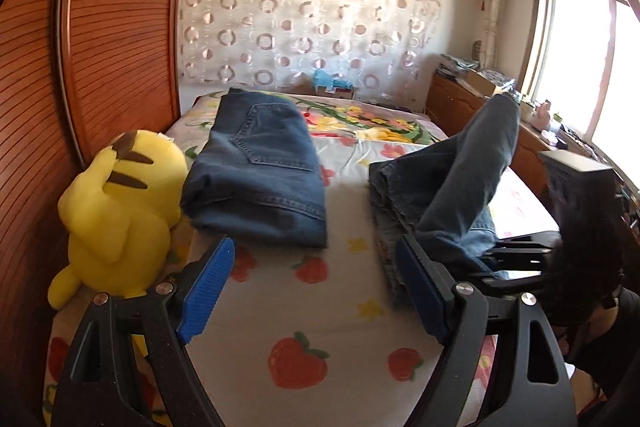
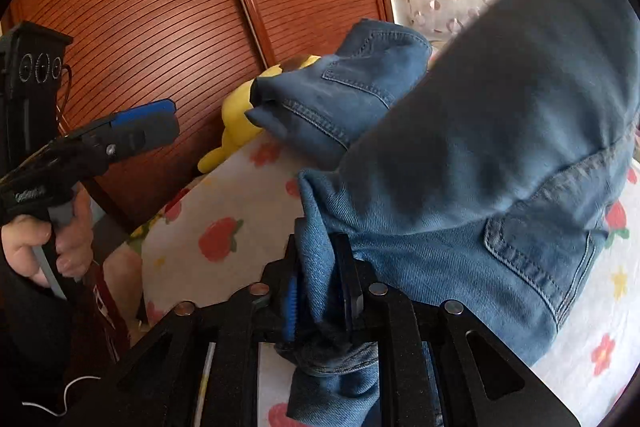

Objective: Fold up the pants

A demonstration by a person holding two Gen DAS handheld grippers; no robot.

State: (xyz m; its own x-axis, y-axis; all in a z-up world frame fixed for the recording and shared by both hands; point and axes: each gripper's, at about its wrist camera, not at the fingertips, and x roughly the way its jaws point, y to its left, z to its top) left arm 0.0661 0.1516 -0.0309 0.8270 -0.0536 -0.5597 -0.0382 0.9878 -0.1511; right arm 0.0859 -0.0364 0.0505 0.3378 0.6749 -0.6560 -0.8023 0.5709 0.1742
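A folded pair of dark blue jeans (image 1: pixel 256 167) lies on the strawberry-print bed sheet (image 1: pixel 304 311), beside a yellow plush toy (image 1: pixel 116 211). To the right, a second pair of jeans (image 1: pixel 444 187) is partly lifted, with one leg rising toward the window. In the right wrist view my right gripper (image 2: pixel 318 291) is shut on a bunched edge of these jeans (image 2: pixel 480 167), which fill the right half of that view. My left gripper (image 1: pixel 316 287) hovers over the sheet in front of both pairs, open and with nothing between its blue pads. It also shows from the side as the left gripper (image 2: pixel 160 123), held by a hand (image 2: pixel 36 247).
A wooden slatted wardrobe (image 1: pixel 112 47) runs along the bed's left side. A patterned curtain (image 1: pixel 304 7) hangs behind the bed. A wooden dresser (image 1: pixel 464 99) with clutter stands at the right under a bright window (image 1: pixel 580 47). A person's dark clothing (image 1: pixel 592 267) shows at the right edge.
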